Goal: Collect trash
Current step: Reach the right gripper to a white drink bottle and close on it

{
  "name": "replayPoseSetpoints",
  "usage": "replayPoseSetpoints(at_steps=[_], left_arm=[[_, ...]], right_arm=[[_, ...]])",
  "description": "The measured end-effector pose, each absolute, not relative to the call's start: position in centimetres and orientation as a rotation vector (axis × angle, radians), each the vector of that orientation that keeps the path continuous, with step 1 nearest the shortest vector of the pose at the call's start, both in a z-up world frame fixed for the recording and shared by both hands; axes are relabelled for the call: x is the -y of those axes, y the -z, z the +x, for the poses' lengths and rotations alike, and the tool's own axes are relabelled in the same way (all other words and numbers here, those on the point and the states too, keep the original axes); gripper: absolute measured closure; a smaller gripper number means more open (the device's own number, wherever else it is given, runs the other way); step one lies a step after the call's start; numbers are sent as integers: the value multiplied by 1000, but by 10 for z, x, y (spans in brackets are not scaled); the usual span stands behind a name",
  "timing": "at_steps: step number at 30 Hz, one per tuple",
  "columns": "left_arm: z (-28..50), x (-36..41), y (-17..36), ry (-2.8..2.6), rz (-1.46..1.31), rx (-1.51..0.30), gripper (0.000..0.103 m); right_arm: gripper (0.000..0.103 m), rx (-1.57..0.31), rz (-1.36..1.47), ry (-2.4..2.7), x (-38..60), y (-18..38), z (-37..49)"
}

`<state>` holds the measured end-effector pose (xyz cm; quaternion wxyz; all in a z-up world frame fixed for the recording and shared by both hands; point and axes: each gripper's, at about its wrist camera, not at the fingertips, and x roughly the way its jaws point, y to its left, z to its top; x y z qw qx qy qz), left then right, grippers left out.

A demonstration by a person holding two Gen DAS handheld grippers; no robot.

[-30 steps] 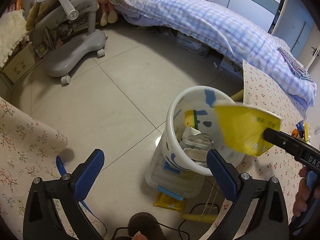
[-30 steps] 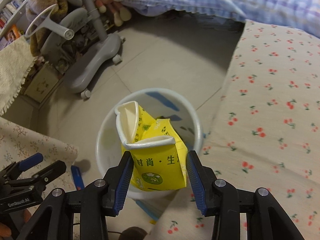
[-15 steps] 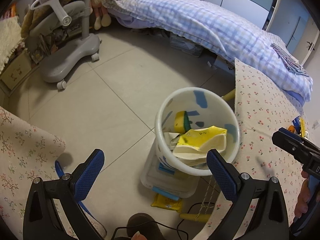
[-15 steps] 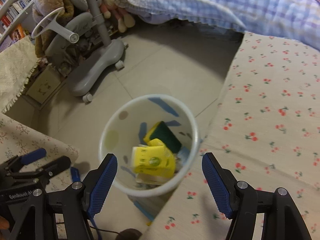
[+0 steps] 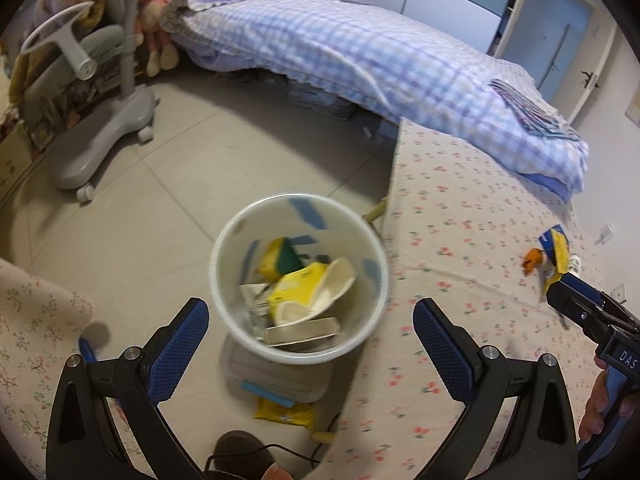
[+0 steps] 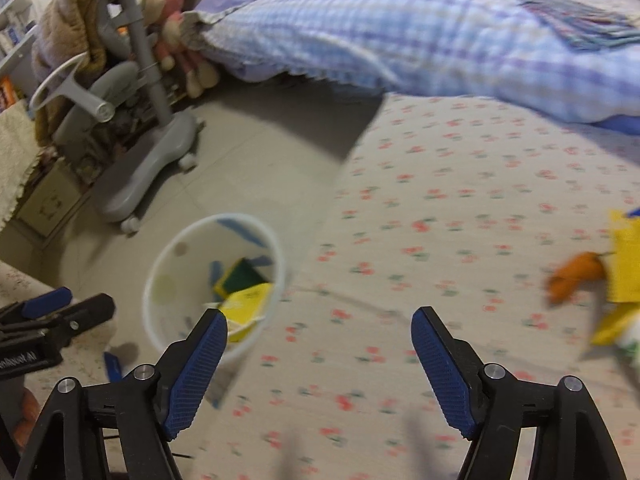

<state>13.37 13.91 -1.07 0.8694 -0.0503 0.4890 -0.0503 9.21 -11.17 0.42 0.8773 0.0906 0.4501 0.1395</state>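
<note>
A white waste bin stands on the floor beside a table with a cherry-print cloth. Inside lie a yellow carton, a yellow-green sponge and other scraps. My left gripper hangs open above the bin, nothing between its fingers. My right gripper is over the table edge, its jaws still opening and empty; it also shows at the right of the left wrist view. More trash, an orange piece and yellow wrappers, lies on the cloth farther right.
A bed with a checked blue quilt runs behind the table. A grey chair on a wheeled base stands at the left. A clear box and a yellow packet sit under the bin. A second cloth-covered surface is at lower left.
My right gripper let go of the yellow carton, which dropped into the bin, then opened wide and swung right over the table. The left gripper moved a little and stayed open.
</note>
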Motion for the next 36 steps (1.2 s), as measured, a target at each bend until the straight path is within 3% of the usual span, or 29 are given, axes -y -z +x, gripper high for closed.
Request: replayPoseSetpoints(at_steps=[12, 23, 28, 36], left_arm=[[144, -61, 4, 190, -78, -1037, 0], [164, 5, 14, 270, -59, -1088, 0], [169, 22, 23, 281, -22, -1111, 0], [168, 37, 27, 287, -6, -1124, 0]], right_arm=[[19, -931, 246, -97, 224, -12, 69], [19, -1061, 319, 99, 314, 19, 81], [32, -1139, 312, 93, 319, 41, 95], [36, -1242, 187, 120, 314, 73, 108]])
